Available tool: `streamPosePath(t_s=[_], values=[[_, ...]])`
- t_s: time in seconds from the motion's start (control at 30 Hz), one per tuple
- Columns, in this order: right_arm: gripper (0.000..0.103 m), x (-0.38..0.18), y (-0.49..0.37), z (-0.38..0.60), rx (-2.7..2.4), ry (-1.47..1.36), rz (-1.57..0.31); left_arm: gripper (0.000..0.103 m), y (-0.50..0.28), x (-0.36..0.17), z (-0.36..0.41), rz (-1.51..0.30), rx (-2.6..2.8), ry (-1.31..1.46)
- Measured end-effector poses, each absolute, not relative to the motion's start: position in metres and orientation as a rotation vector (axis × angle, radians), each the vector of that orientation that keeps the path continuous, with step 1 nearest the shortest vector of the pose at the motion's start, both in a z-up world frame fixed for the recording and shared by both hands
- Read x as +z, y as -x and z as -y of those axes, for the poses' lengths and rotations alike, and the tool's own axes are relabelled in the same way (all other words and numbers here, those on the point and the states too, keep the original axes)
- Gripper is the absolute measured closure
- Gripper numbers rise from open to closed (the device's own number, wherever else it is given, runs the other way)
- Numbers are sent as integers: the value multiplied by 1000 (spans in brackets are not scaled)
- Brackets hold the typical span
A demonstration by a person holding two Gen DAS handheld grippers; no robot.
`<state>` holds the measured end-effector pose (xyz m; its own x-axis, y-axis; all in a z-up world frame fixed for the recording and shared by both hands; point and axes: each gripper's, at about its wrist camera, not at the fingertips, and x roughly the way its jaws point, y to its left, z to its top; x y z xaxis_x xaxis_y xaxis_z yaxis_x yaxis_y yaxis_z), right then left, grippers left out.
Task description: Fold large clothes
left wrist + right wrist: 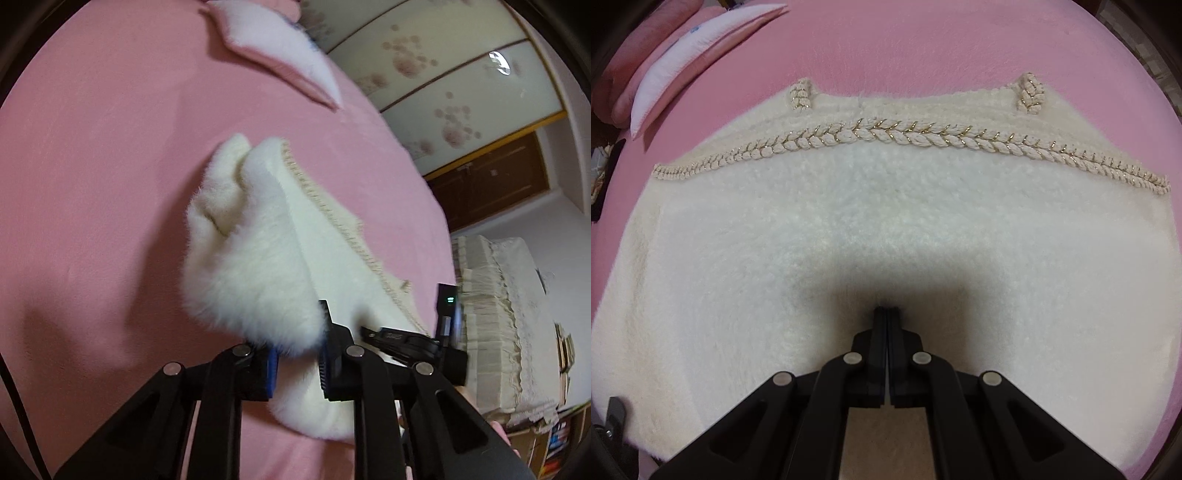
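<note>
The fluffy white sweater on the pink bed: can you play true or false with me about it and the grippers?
1. The sweater lies on a pink bed. True.
2. The left hand-held gripper is wide open and far from the sweater. False: its fingers sit on either side of a fluffy bunch of it.
3. The right hand-held gripper has its fingers pressed together. True; whether any fabric is pinched cannot be seen.
4. The braided trim is bright blue. False: it is cream with gold thread.
5. A pillow lies on the bed. True.
</note>
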<state>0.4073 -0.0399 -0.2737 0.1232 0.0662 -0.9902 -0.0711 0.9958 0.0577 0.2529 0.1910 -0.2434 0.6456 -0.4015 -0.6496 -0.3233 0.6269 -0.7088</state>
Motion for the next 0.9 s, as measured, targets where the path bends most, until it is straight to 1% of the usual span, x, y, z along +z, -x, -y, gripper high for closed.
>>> streamPosePath(t_s=[0.27,0.33,0.37,0.4,0.47,0.53,0.6,0.67,0.73,0.83,0.9], values=[[103,-267,-384,72,202,-73,-1379,91,-247,-181,-136,-721,-157,765],[103,-264,-378,75,272,-43,-1347,91,-240,-163,-113,-673,-190,734],[103,-263,-377,80,308,-35,-1334,98,-237,-153,-94,-658,-232,709],[103,-263,-375,86,338,-58,-1330,103,-235,-144,-77,-629,-305,700],[103,-255,-376,106,379,-163,-1353,103,-231,-122,-26,-590,-376,618],[103,-258,-380,129,419,-331,-1399,103,-231,-113,17,-607,-372,502],[103,-257,-379,147,431,-400,-1431,103,-233,-116,36,-643,-338,512],[103,-251,-375,159,464,-386,-1431,103,-233,-128,37,-691,-266,579],[103,-251,-369,168,500,-367,-1443,100,-231,-140,26,-743,-153,605],[103,-256,-370,178,521,-366,-1471,90,-229,-160,-2,-830,-14,620],[103,-256,-371,174,520,-335,-1474,89,-230,-175,-27,-879,91,647]])
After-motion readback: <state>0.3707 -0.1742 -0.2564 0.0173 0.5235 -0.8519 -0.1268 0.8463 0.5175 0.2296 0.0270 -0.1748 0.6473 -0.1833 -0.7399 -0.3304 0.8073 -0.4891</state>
